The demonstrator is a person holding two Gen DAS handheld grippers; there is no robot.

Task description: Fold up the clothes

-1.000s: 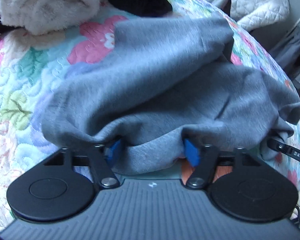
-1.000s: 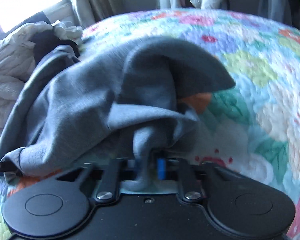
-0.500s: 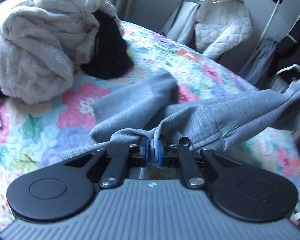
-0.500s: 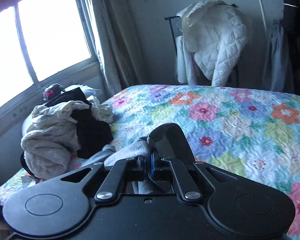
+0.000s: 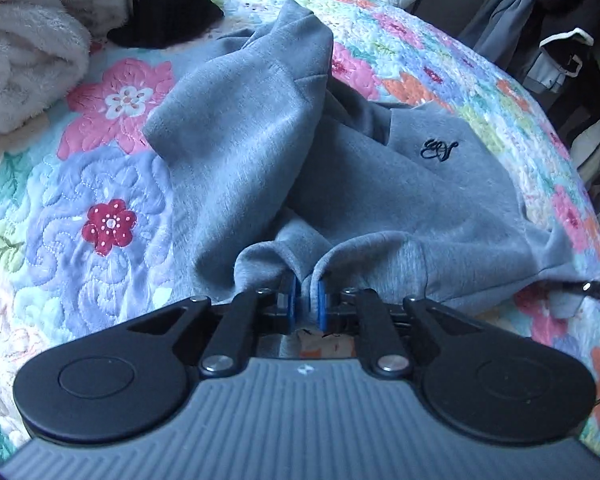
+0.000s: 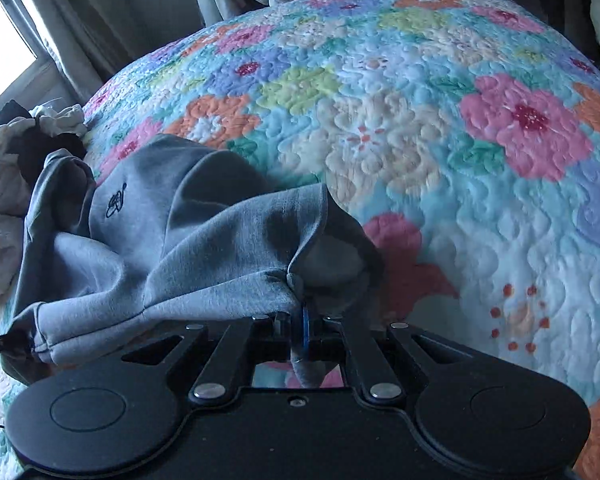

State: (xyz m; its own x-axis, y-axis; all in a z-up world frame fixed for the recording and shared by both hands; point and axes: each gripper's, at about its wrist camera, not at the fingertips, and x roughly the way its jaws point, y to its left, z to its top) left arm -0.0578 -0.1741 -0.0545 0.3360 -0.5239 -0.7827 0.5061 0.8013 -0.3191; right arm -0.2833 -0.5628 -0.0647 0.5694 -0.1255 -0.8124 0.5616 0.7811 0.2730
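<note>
floral quilt (image 6: 440, 184), grey garment (image 5: 400, 184), cream blanket (image 5: 24, 52)

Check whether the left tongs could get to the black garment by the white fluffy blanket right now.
Probably not yet: the left tongs are shut on the grey sweatshirt, which also lies between them and the black garment.

I see open quilt (image 6: 440, 128) right of the sweatshirt (image 6: 188, 232); a laundry pile (image 5: 24, 60) blocks the left.

bed: floral quilt (image 6: 420, 128) | window (image 6: 4, 40): bright, curtain (image 6: 100, 12) beside
</note>
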